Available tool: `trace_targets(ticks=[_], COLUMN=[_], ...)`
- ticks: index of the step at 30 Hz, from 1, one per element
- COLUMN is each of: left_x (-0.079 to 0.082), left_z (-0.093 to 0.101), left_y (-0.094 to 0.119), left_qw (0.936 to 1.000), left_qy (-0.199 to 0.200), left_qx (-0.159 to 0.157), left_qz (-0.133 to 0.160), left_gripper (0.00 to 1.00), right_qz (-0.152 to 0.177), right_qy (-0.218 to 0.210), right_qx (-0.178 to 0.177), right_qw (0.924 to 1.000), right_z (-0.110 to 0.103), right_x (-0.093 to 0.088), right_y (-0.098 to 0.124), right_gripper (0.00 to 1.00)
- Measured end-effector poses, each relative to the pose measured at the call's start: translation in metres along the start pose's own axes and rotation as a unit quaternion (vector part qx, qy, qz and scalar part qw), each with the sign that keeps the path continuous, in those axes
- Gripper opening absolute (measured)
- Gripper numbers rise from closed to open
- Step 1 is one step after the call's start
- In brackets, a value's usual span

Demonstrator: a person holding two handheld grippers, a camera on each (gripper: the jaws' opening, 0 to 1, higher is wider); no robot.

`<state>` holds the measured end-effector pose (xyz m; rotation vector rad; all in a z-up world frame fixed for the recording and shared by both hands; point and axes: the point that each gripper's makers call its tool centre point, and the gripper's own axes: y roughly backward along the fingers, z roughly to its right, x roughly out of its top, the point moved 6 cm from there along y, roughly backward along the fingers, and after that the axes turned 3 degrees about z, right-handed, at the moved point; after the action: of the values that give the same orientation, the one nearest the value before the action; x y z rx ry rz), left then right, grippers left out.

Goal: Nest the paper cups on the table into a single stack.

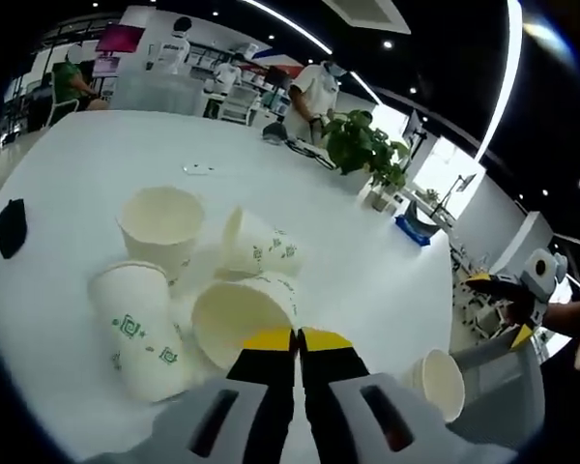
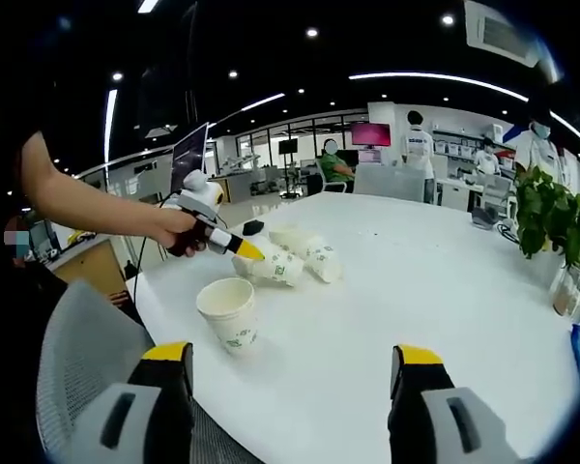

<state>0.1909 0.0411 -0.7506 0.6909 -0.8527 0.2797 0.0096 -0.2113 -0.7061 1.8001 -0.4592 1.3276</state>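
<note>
- left gripper [image 1: 297,340]: yellow-tipped jaws pressed together, holding nothing, just behind tipped white paper cup [image 1: 244,311]
- right gripper [image 2: 295,360]: jaws wide, upright white paper cup [image 2: 228,313] ahead-left on white table [image 2: 445,290]

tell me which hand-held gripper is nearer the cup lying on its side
Left. The left hand-held gripper is right at the tipped cup; the right hand-held gripper sits well back.

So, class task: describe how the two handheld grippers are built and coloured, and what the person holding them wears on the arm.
Both grippers share one design. The left gripper has grey moulded jaw bodies with slot-shaped openings, black inner faces and yellow tips. The right gripper shows the same grey bodies, slots and yellow tips. In the right gripper view, the arm holding the left gripper is bare, no sleeve showing.
</note>
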Motion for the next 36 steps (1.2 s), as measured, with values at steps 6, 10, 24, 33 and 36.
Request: trace_targets(ticks=[6,10,24,33,36], left_x=[-0.001,-0.001,0.011,0.021,0.025], left_z=[0.004,0.006,0.039,0.049,0.054], left_y=[0.003,0.006,0.028,0.049,0.059], left_qw=[0.9999,0.9999,0.9986,0.9974,0.9972], left_qy=[-0.007,-0.008,-0.042,-0.066,-0.069], left_qx=[-0.011,-0.014,-0.031,-0.028,-0.029], left_qz=[0.001,0.003,0.01,0.005,0.004], left_gripper=[0.0,0.0,0.0,0.0,0.0], right_qz=[-0.002,-0.003,0.001,0.002,0.003], right_qy=[0.002,0.001,0.01,0.012,0.013], right_qx=[0.002,0.001,0.005,0.006,0.006], right_qw=[1.0,1.0,0.9999,0.9999,0.9999], right_z=[-0.001,0.0,0.0,0.0,-0.001], right_x=[-0.001,-0.002,-0.003,-0.004,-0.004], right_y=[-0.001,-0.001,-0.002,-0.002,-0.002], right_gripper=[0.85,0.85,0.86,0.86,0.86])
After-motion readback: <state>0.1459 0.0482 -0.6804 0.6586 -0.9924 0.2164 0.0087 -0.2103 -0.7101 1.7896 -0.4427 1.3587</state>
